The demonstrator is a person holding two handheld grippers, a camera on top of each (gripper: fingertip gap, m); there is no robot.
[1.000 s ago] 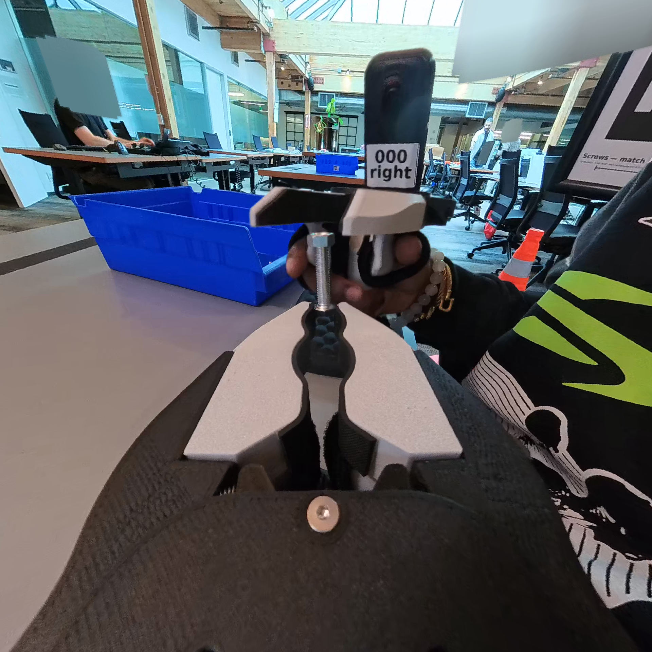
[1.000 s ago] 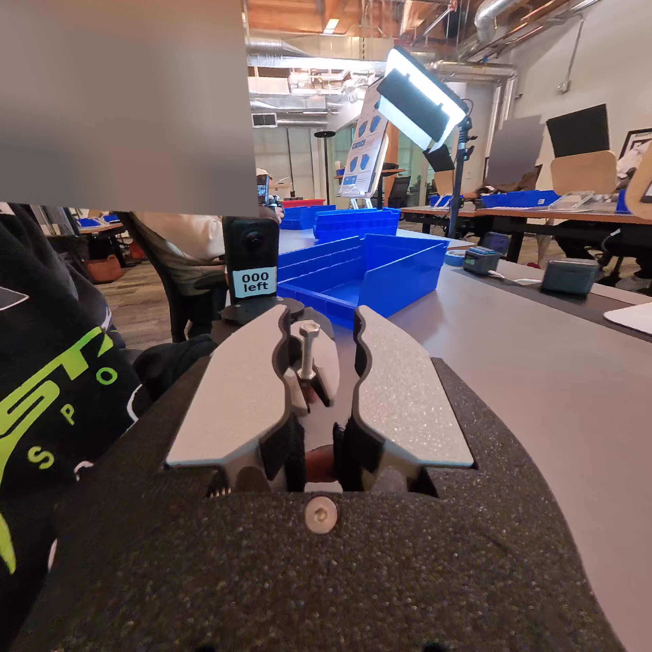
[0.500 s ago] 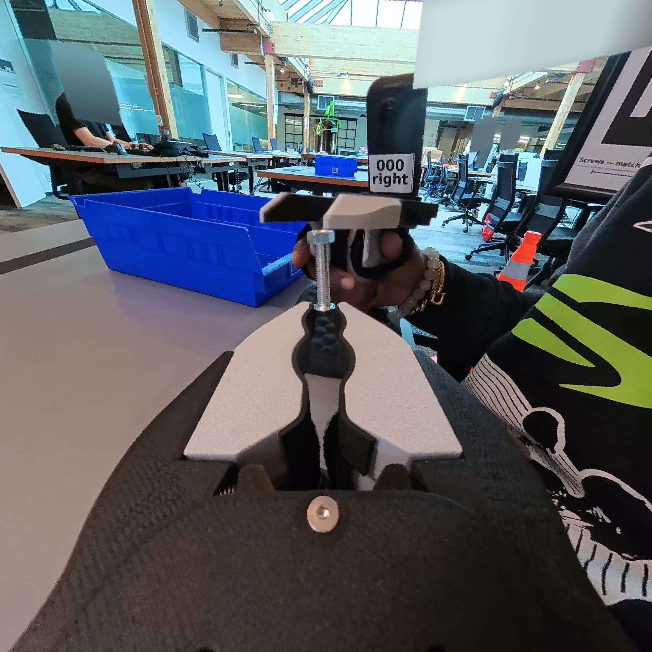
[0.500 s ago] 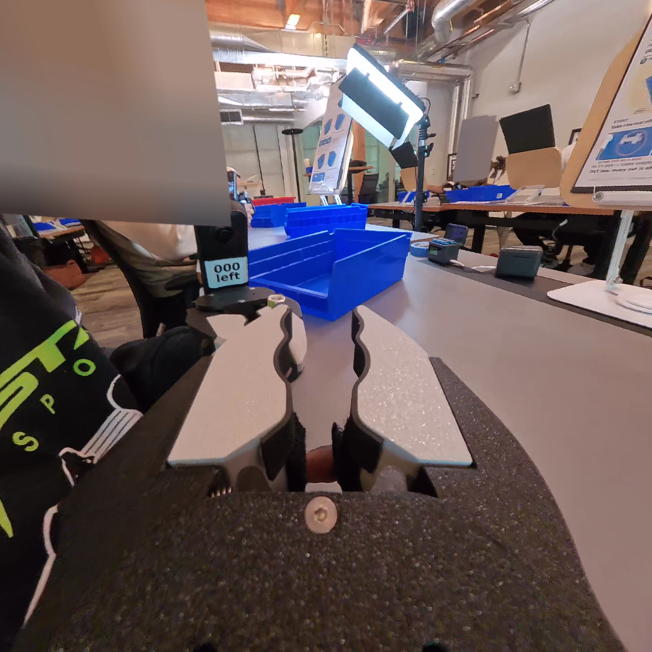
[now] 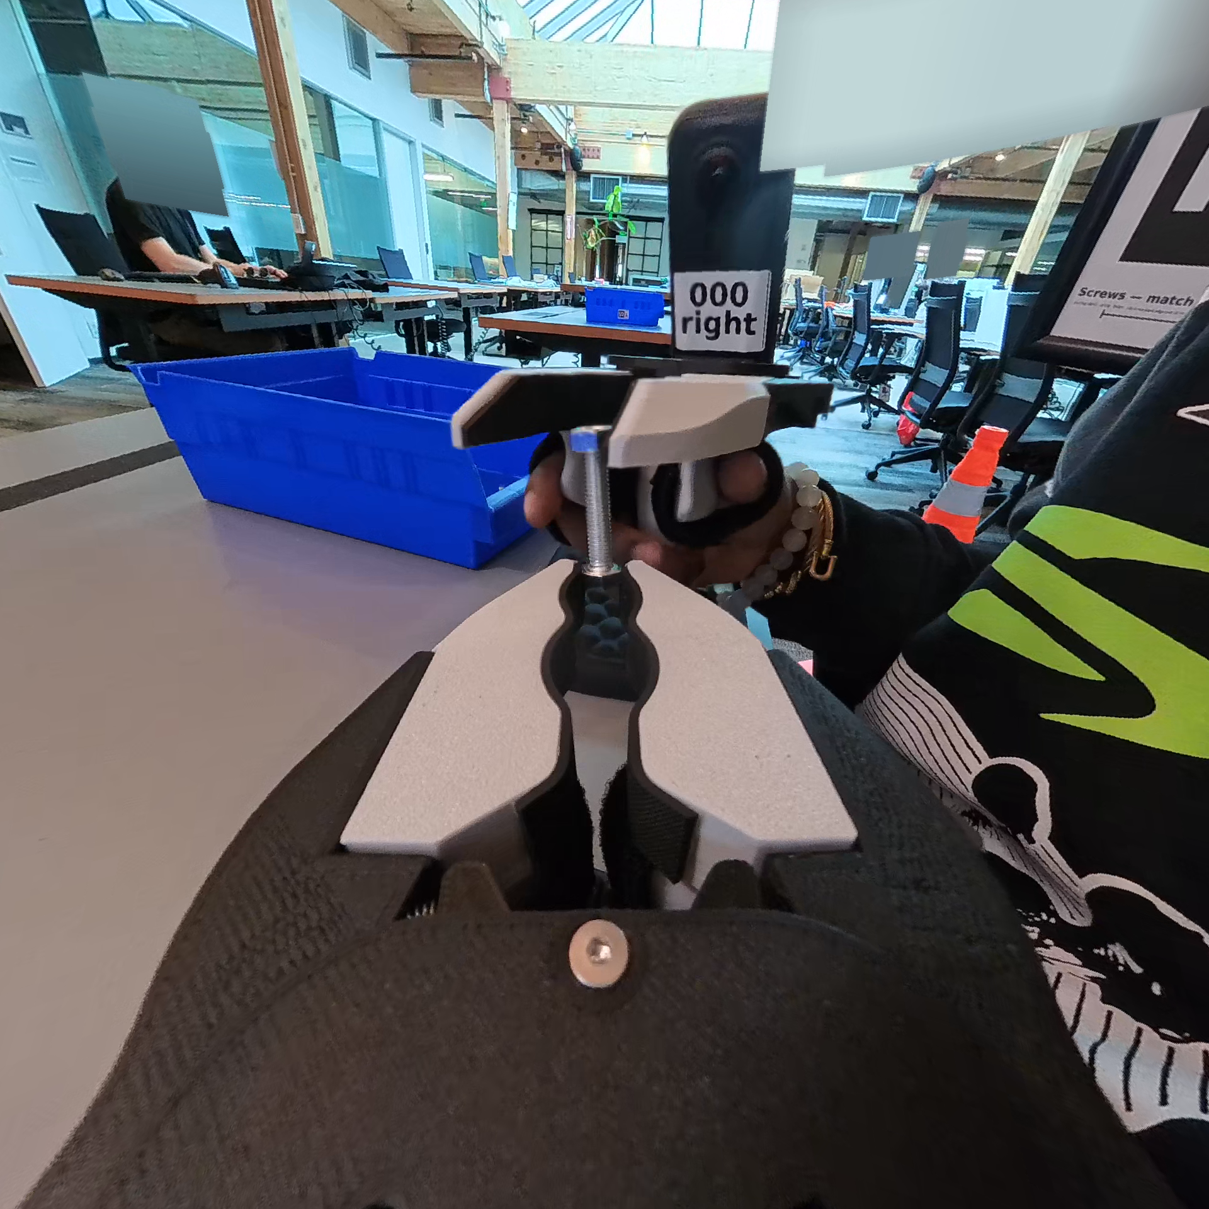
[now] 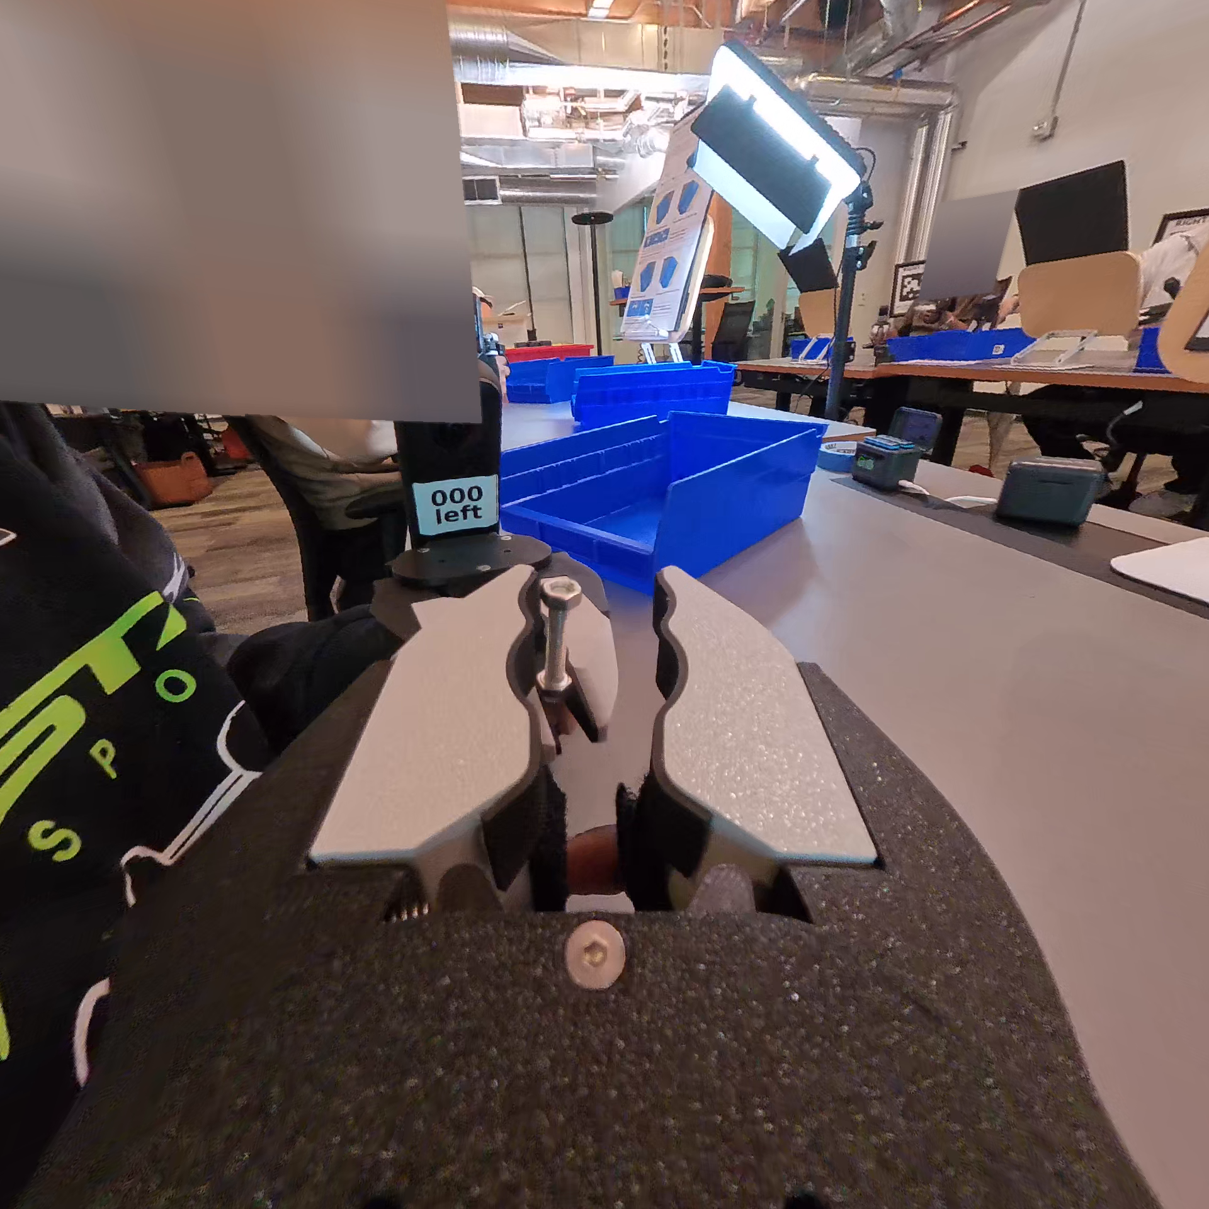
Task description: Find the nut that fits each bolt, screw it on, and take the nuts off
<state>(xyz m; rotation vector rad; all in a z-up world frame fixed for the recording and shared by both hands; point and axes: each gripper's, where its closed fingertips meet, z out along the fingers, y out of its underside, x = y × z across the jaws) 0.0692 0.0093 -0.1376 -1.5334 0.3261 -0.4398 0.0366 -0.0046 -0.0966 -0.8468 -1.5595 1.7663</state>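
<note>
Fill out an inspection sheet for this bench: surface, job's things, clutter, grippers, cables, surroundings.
Surface: grey table, bare near the grippers.
Job's things: one silver bolt standing upright, head down, with a hex nut at its top end.
Clutter: open blue bin; blue tape roll and two small dark cases at the far edge.
Grippers: left gripper shut on the bolt's head; right gripper open around the nut, pads not touching it.
Cables: a white lead by the cases.
Surroundings: open office, desks, chairs, orange traffic cone, panel light on a stand.
</note>
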